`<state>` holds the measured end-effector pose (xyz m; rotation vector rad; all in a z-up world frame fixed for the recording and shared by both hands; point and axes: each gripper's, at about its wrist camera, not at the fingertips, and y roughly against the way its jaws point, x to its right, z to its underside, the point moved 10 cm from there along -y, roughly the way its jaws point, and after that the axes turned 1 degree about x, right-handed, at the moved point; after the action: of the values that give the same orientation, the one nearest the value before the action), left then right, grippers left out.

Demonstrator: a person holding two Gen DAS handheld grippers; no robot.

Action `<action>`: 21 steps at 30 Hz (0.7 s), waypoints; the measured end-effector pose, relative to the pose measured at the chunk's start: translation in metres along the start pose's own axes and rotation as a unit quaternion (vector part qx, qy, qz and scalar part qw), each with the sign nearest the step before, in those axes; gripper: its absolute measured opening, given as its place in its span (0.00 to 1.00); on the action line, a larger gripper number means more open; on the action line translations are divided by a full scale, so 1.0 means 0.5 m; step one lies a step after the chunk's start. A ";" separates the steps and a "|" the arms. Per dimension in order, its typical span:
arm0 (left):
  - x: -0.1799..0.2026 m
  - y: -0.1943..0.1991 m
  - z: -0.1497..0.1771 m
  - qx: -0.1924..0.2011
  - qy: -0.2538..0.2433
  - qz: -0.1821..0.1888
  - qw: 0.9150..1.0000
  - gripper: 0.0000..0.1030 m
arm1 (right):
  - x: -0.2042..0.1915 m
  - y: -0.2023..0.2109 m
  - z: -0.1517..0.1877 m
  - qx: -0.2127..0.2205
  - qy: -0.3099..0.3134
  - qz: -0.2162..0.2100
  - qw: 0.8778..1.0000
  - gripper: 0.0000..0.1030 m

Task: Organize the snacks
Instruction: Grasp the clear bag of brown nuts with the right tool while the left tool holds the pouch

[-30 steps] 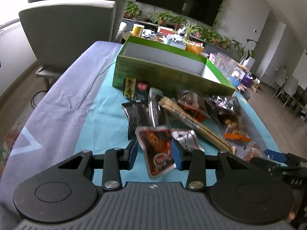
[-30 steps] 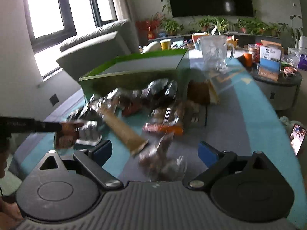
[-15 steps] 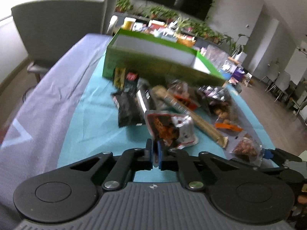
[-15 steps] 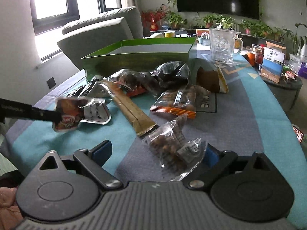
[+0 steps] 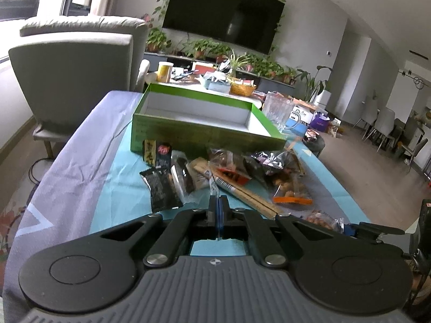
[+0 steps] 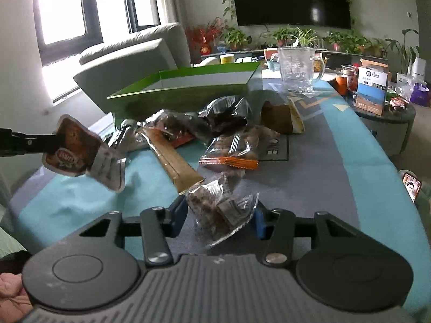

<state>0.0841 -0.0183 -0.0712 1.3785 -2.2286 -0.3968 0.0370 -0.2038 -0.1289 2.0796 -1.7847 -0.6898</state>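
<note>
Left gripper [image 5: 215, 202] clamped on red snack pouch [image 6: 72, 148], pouch lifted clear of table [image 6: 323, 167]. Right gripper [image 6: 219, 218] half-closed around clear nut packet [image 6: 221, 210]. Green box [image 5: 199, 121] at 12 o'clock beyond snack pile [image 5: 229, 172].

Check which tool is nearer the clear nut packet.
Right. The right tool straddles the clear nut packet, fingers open on either side. The left tool, shut on the red sauce pouch, is raised off to the left.
</note>
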 end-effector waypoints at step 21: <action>0.005 0.006 -0.008 0.011 0.003 -0.002 1.000 0.01 | 0.003 0.058 0.029 0.004 0.038 0.060 0.997 0.86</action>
<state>0.0828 -0.0192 -0.0656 1.3935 -2.2321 -0.3695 0.0054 -0.2095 -0.1259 1.9572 -1.8544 -0.5634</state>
